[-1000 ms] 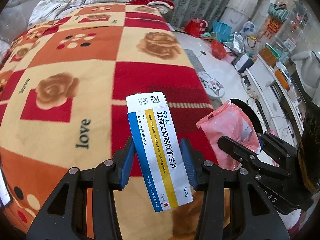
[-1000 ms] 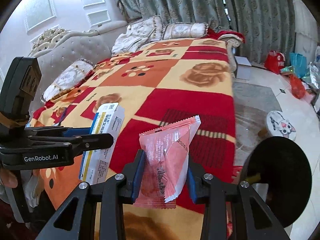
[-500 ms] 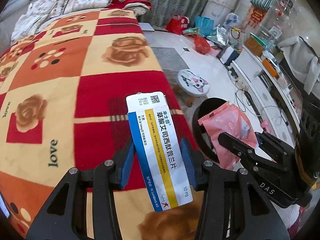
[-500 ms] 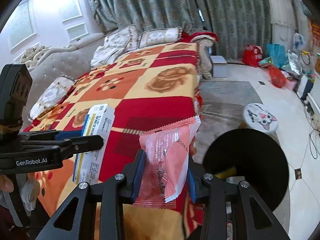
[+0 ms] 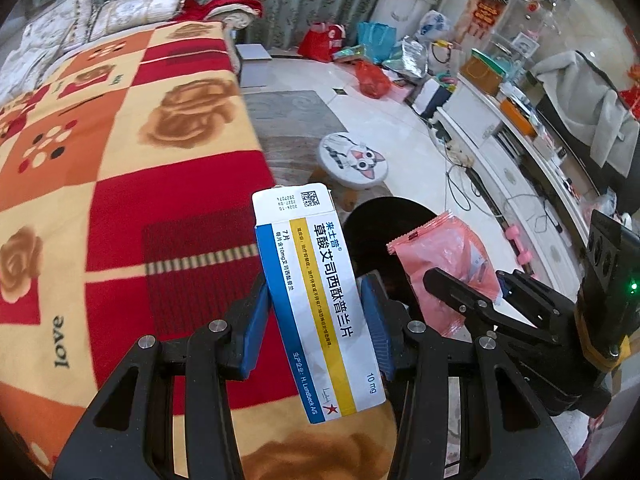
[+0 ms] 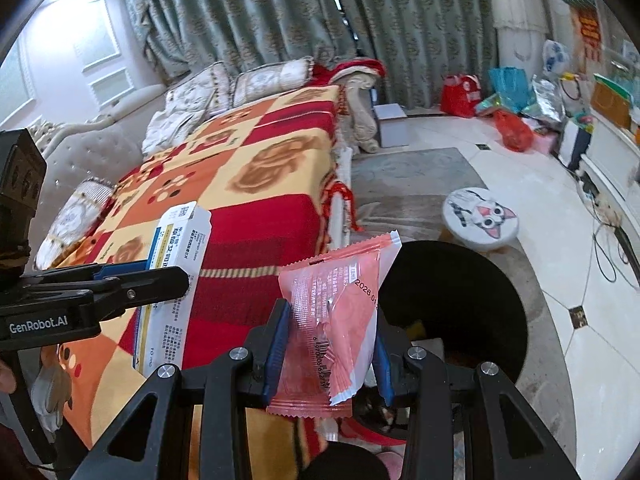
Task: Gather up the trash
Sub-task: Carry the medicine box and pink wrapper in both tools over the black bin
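Bin (image 6: 472, 288) beside bed (image 6: 256, 184)

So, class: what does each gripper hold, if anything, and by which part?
Left gripper: the medicine box, clamped across its long sides, mid-length. Right gripper: the pink wrapper, pinched across its lower half.

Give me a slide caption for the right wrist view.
Right gripper holds a pink wrapper near the black bin; left gripper carries a medicine box.

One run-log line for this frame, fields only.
left gripper: shut on box | right gripper: shut on pink wrapper | black bin: beside bed, nothing dropped yet
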